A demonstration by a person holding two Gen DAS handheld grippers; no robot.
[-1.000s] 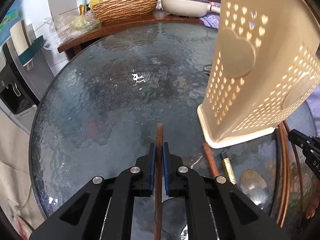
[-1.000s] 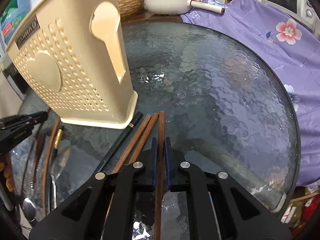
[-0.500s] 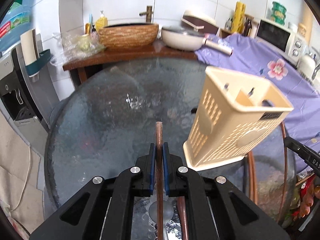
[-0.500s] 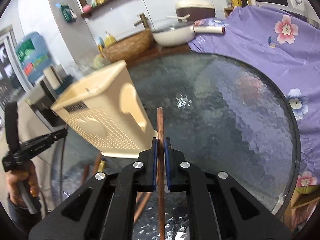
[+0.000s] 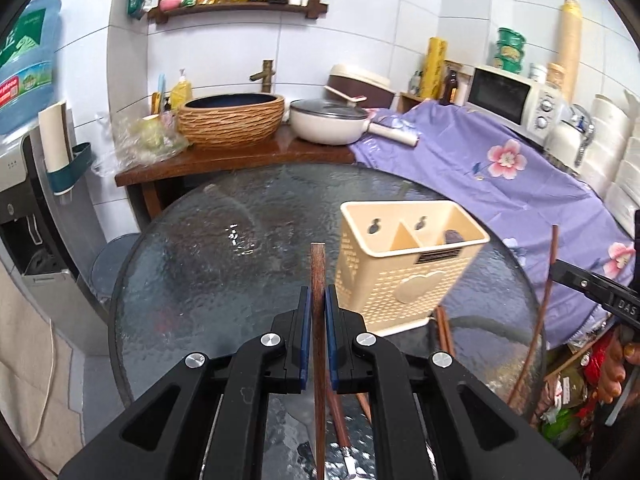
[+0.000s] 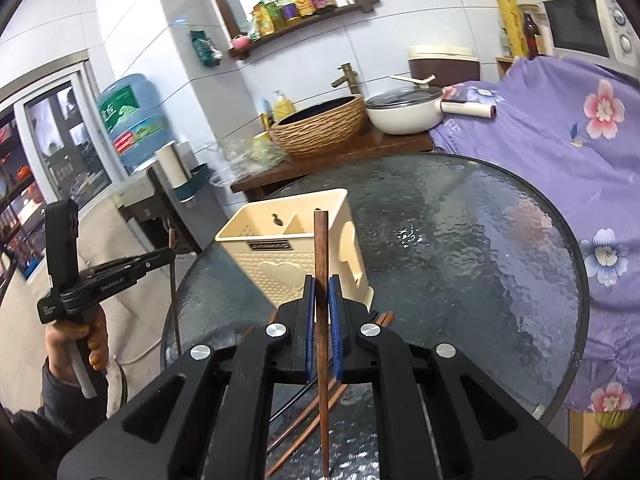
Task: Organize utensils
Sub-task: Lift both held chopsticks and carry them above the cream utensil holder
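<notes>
Both the left gripper and right gripper, each clamped on one dark wooden chopstick, have risen off the round textured-glass table, so the cream perforated plastic utensil holder now stands below, ready for loading.

left hand-held gripper: clamped, tilted down | right hand-held gripper: clamped, tilted down

Black hand-held gripper with blue pads, silver screws, dark sleeve.
</notes>
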